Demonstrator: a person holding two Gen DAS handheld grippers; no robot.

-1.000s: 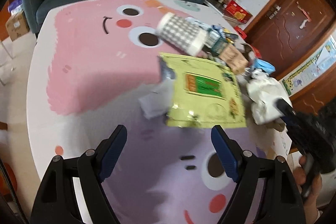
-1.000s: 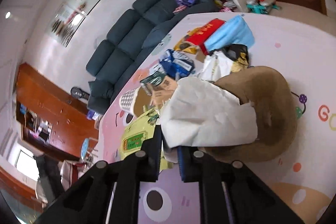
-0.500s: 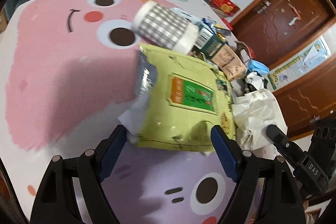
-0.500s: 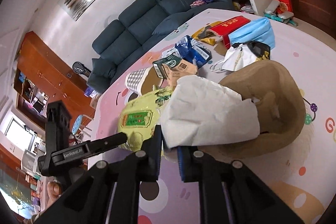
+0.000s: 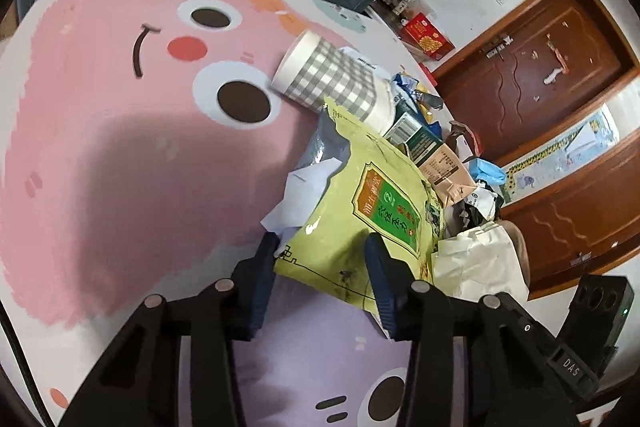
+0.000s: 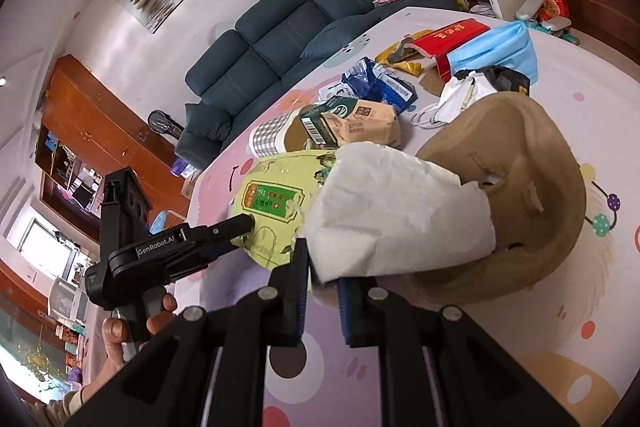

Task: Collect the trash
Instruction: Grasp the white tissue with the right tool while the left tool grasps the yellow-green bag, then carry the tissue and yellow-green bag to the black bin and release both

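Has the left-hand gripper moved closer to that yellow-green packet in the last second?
Yes. The left gripper has come forward over the table toward the yellow-green packet; its open fingers now sit on either side of the packet's near edge.

Open pink tablecloth left of checked paper cup; right blocked by green tea pouch, cartons, crumpled white paper, brown pulp tray.

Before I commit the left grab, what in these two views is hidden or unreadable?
- Left wrist: whether the left gripper already pinches the yellow-green bag; the bag's edge hides the contact.
- Left wrist: what lies under that bag besides the white paper scrap.
- Right wrist: the white crumpled paper in the right gripper covers part of the brown paper tray.
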